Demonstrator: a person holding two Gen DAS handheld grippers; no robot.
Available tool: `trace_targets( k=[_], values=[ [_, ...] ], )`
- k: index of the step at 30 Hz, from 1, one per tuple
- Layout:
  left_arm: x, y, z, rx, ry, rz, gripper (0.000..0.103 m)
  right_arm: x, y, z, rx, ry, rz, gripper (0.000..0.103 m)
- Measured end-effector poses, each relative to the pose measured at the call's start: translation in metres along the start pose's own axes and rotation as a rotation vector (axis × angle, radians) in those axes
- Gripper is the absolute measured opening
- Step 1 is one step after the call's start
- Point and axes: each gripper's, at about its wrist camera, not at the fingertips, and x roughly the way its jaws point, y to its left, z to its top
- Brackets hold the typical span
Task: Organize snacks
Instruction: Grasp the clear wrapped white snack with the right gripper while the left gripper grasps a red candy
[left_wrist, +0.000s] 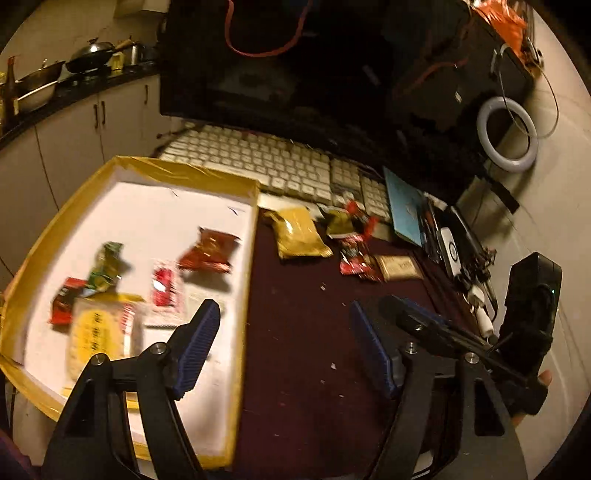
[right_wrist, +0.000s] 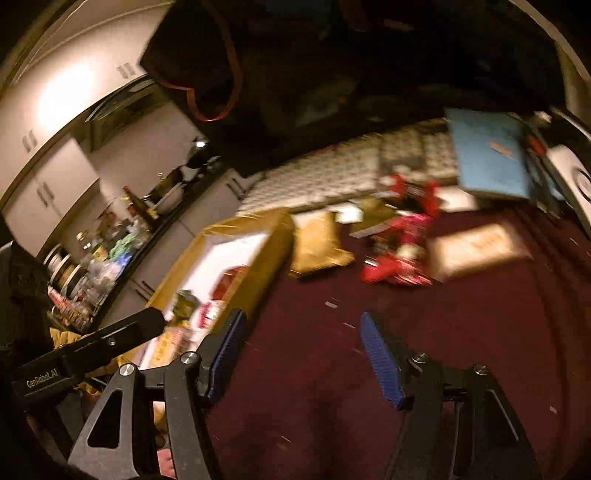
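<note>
A yellow-rimmed white box (left_wrist: 155, 173) sits at the left on a dark red table and holds several snack packets, among them a red bag (left_wrist: 208, 251), a green packet (left_wrist: 105, 267) and a yellow packet (left_wrist: 94, 336). Loose on the table lie a yellow bag (left_wrist: 299, 232), red wrappers (left_wrist: 356, 254) and a tan packet (left_wrist: 400, 266). My left gripper (left_wrist: 284, 332) is open and empty, straddling the box's right wall. My right gripper (right_wrist: 301, 350) is open and empty above the table, short of the yellow bag (right_wrist: 317, 245) and red wrappers (right_wrist: 402, 243). The box (right_wrist: 273, 243) lies to its left.
A white keyboard (left_wrist: 258, 162) and a dark monitor (left_wrist: 280, 62) stand behind the snacks. A blue notebook (left_wrist: 404, 205), a ring light (left_wrist: 506, 134) and cables lie at the right. The right gripper's body (left_wrist: 528, 325) shows in the left wrist view. Kitchen cabinets (left_wrist: 74, 136) lie beyond the table.
</note>
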Motion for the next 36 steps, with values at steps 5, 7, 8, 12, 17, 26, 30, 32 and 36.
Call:
trace_targets(
  k=[5, 7, 8, 12, 17, 26, 30, 32, 36],
  values=[
    [0.011, -0.013, -0.005, 0.03, 0.039, 0.0, 0.073, -0.008, -0.025, 0.002, 0.049, 0.006, -0.051, 0.067],
    [0.011, -0.017, -0.006, 0.035, 0.04, 0.002, 0.073, -0.007, -0.031, 0.009, 0.064, 0.003, -0.086, 0.067],
    [0.012, -0.017, -0.007, 0.036, 0.039, 0.001, 0.073, -0.006, -0.035, 0.014, 0.073, 0.007, -0.107, 0.067],
    [0.011, -0.015, -0.007, 0.036, 0.044, 0.001, 0.073, 0.005, -0.049, 0.049, 0.078, 0.038, -0.172, 0.067],
    [0.006, -0.011, -0.008, 0.013, 0.038, -0.022, 0.073, 0.038, -0.066, 0.094, 0.005, 0.14, -0.239, 0.066],
    [-0.002, -0.011, -0.007, 0.016, 0.036, -0.051, 0.073, 0.075, -0.085, 0.095, -0.132, 0.291, -0.237, 0.064],
    [-0.007, -0.005, -0.002, 0.0, 0.023, -0.053, 0.072, 0.054, -0.074, 0.075, -0.173, 0.348, -0.147, 0.064],
    [-0.006, -0.004, 0.0, -0.003, 0.027, -0.052, 0.072, 0.045, -0.067, 0.067, -0.194, 0.344, -0.172, 0.064],
    [-0.013, -0.004, -0.002, 0.001, 0.016, -0.049, 0.073, 0.01, -0.068, 0.058, -0.096, 0.216, -0.172, 0.065]
  ],
)
